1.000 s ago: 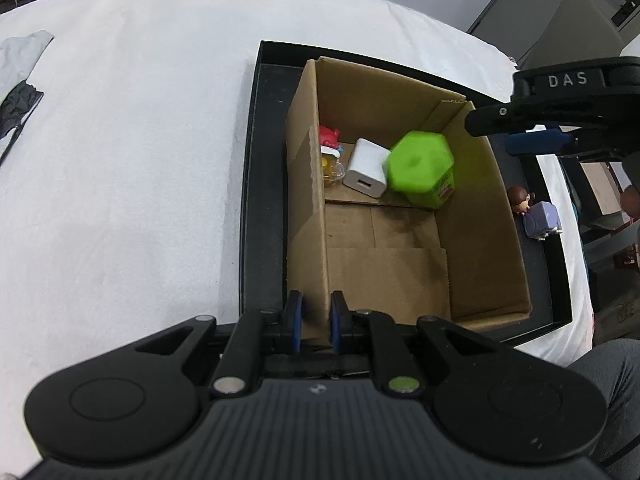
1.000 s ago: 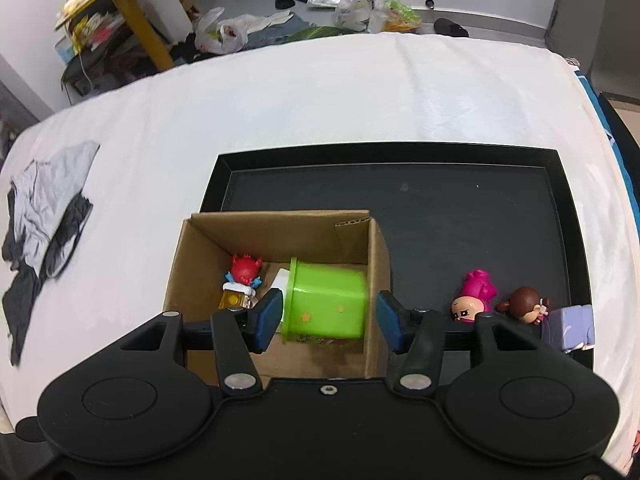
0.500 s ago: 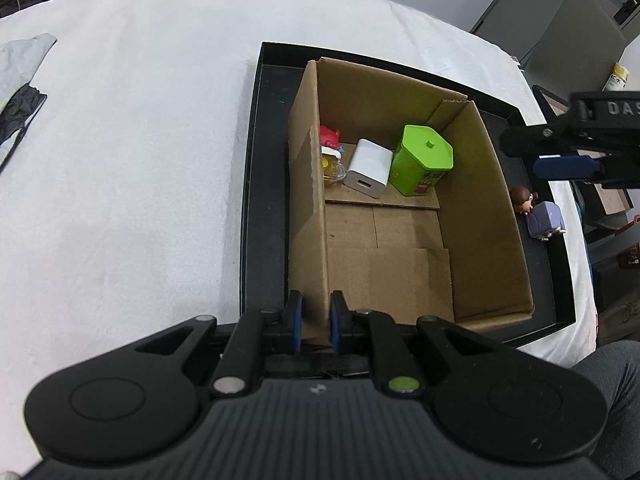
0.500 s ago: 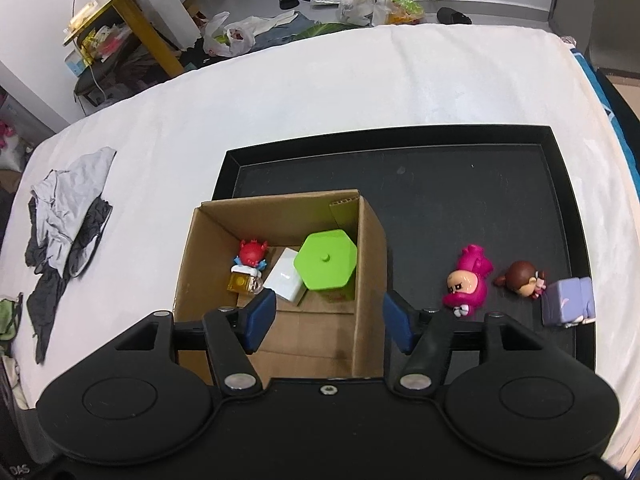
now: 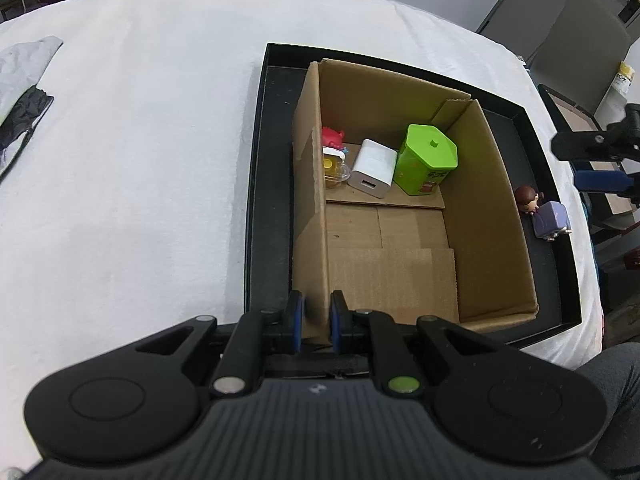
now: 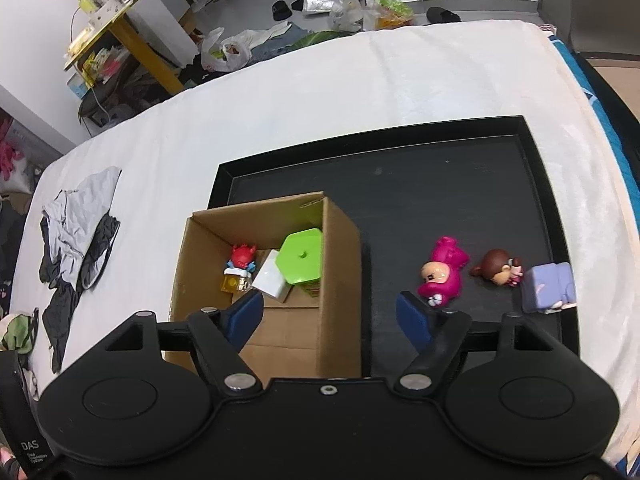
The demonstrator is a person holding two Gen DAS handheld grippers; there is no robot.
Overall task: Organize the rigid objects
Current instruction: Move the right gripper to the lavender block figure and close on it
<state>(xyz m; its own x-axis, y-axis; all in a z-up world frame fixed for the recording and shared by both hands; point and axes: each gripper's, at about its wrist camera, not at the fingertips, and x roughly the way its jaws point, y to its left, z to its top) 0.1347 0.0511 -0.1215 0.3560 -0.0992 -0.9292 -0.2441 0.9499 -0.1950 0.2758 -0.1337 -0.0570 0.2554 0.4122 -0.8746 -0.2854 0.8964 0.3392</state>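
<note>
Currently we list the holdings as follows. Item one, the cardboard box [image 5: 404, 216], stands in the left part of the black tray [image 6: 460, 184], which rests on a white-covered table [image 5: 140, 140]; our left gripper [image 5: 316, 318] is clamped shut on the near corner of the box wall, steadying it. Item two, the green container [image 6: 302, 256], now stands upright inside the box at its far end, touching the white charger [image 5: 372, 168], with the red figurine [image 5: 332, 138] on its yellow base at the far left wall. A second ago this container sat between the fingers of our right gripper [image 6: 330, 316]; it is released, and those jaws have just been opening, wide apart with nothing between them, while the gripper has drawn away over the right wall of the box. We judge that placement done. Items outstanding, lying on the tray floor to the right of the box: the pink figurine [image 6: 440, 274], on its side; the brown-haired figurine [image 6: 498, 270] just beside it; and the lilac block toy [image 6: 548, 286] touching that one near the tray's right rim. In our judgement the pink figurine, nearest the free gripper, is the likely next pick.
</note>
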